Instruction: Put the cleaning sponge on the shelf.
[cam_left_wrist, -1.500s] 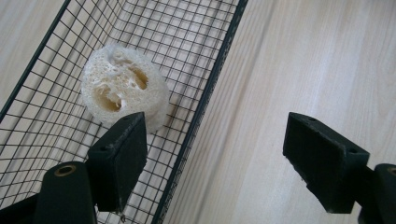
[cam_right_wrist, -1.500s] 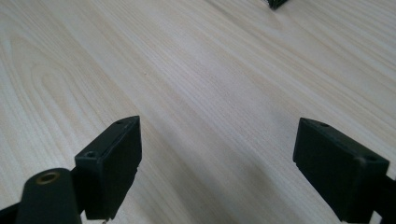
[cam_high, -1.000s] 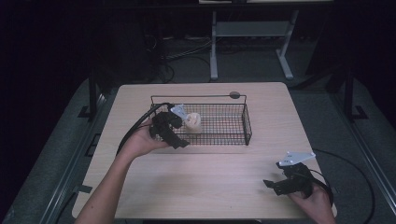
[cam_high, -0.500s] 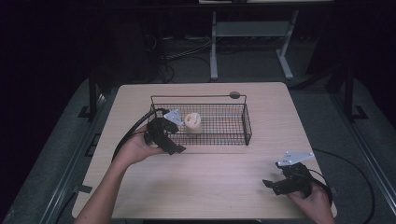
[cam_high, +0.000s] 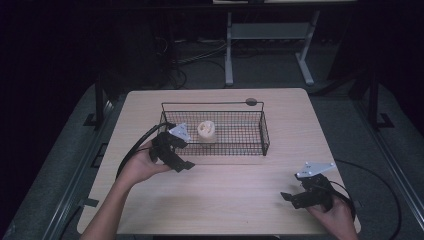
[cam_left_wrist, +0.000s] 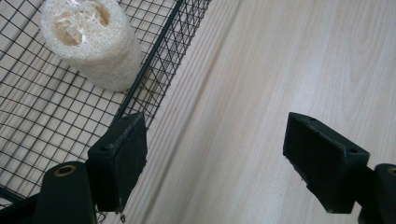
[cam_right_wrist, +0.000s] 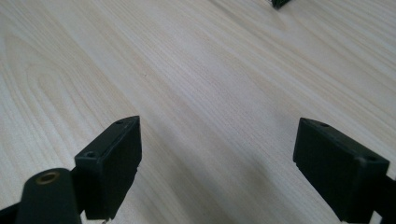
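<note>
Left gripper view is showing the loofah piece sitting inside the wire basket on the desk, while the left gripper and right gripper are both hovering with fingers spread wide, holding nothing.

pale porous loofah, thin black wire basket, matt light wood-grain table.
</note>
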